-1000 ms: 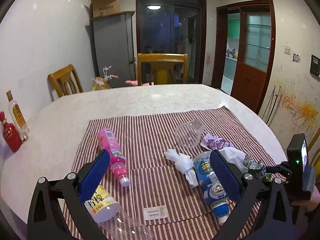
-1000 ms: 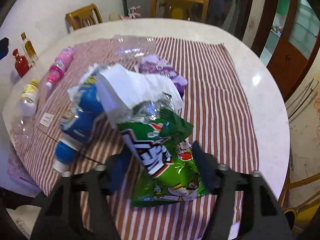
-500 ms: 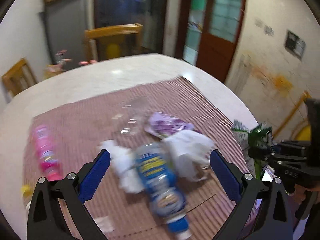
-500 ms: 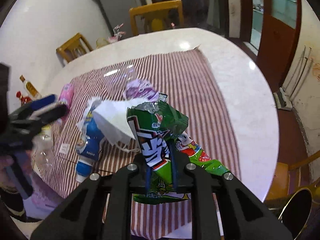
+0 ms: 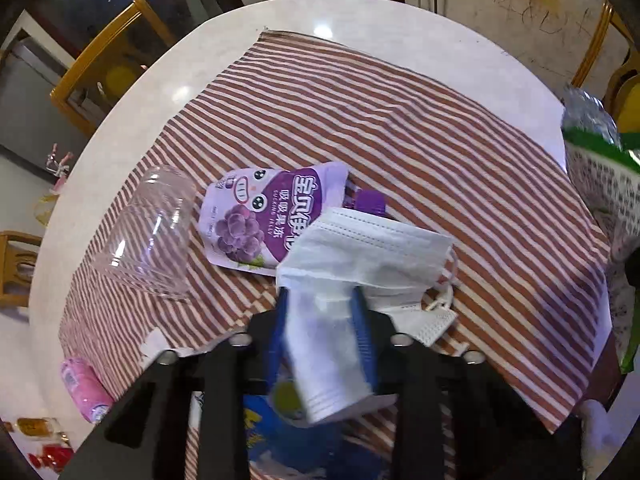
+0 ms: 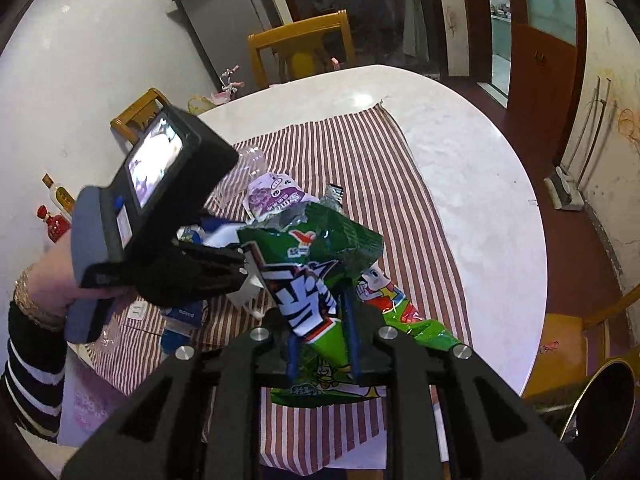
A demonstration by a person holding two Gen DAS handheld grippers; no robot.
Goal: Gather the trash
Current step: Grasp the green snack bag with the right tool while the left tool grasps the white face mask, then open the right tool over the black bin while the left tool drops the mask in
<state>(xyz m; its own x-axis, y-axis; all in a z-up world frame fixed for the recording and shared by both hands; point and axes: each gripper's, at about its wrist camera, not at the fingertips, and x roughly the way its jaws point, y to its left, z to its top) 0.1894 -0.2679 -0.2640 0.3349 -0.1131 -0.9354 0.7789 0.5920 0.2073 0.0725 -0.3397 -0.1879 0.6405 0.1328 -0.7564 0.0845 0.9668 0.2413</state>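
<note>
The right gripper (image 6: 322, 330) has its blue pads pinched on a crumpled green snack bag (image 6: 320, 276), which stands up from the striped cloth (image 6: 400, 184) on the round white table (image 6: 480, 184). To its left the left gripper (image 6: 224, 268) — black, with a lit screen on its back — is held by a hand (image 6: 60, 284) in a striped sleeve. Behind the bag lie a purple jelly pouch (image 6: 272, 196) and a clear plastic cup (image 6: 244, 176); whether the left gripper's jaws grip anything is hidden.
</note>
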